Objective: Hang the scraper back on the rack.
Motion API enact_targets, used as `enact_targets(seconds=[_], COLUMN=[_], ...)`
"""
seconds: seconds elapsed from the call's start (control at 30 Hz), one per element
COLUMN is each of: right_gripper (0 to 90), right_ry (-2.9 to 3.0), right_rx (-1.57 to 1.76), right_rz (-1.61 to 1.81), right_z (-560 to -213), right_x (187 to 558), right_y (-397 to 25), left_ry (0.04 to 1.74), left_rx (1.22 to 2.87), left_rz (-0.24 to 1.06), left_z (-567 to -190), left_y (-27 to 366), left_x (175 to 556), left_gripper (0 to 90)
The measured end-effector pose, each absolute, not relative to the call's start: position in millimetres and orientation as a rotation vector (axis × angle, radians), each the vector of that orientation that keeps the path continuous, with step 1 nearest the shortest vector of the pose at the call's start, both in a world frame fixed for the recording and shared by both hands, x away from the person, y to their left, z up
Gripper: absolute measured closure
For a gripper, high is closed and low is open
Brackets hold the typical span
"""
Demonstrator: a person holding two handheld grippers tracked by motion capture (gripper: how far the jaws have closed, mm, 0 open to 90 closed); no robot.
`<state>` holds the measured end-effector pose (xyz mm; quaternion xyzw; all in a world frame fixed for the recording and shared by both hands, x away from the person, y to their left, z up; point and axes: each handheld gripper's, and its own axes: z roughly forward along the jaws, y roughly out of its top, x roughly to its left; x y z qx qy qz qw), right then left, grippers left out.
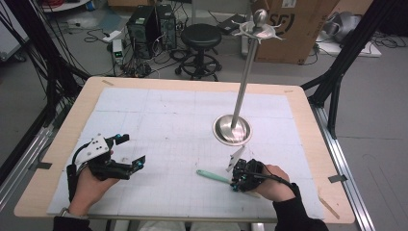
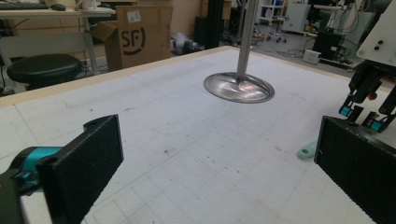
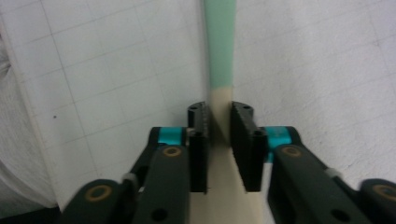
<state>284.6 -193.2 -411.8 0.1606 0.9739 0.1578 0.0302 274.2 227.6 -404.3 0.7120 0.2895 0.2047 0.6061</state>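
Note:
A utensil with a mint-green handle (image 1: pixel 211 175) lies on the white gridded mat (image 1: pixel 168 110), its handle pointing left. My right gripper (image 1: pixel 233 179) is shut on it at the front right. In the right gripper view, the jaws of the right gripper (image 3: pixel 219 126) pinch the utensil's cream part (image 3: pixel 219 100), and the green handle (image 3: pixel 219 42) runs away from them. My left gripper (image 1: pixel 133 150) rests at the front left, open and empty, its jaws spread wide in its own view (image 2: pixel 217 158). That view also shows the handle's tip (image 2: pixel 308 150) and the right gripper (image 2: pixel 369 102).
A tall metal stand with a round base (image 1: pixel 232 129) and a hooked top (image 1: pixel 257 29) rises right of centre, just beyond the right gripper. Past the table's far edge are a black stool (image 1: pixel 200 36), a cardboard box (image 1: pixel 288 29) and computer cases (image 1: pixel 149 24).

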Motion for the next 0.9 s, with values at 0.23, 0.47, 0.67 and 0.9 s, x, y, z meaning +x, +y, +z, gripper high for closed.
enact_targets(seconds=[0.23,0.47,0.67,0.9], right_gripper=[81.0,81.0,81.0,80.9], right_ry=[2.997,2.93,2.79,2.629], right_rx=[0.498,0.586,0.698,0.728], right_rz=[0.543,0.76,0.972,1.214], right_z=[-412,-410,-397,-382], right_x=[284,289,291,290], right_y=[-198,-215,-234,-261], left_ry=[0.664,0.665,0.666,0.664], left_rx=[1.648,1.647,1.64,1.641], left_rz=[0.473,0.471,0.472,0.471], left_z=[-404,-405,-404,-404], left_y=[226,226,227,227], left_x=[276,278,277,276], left_gripper=[1.7,1.7,1.7,1.7])
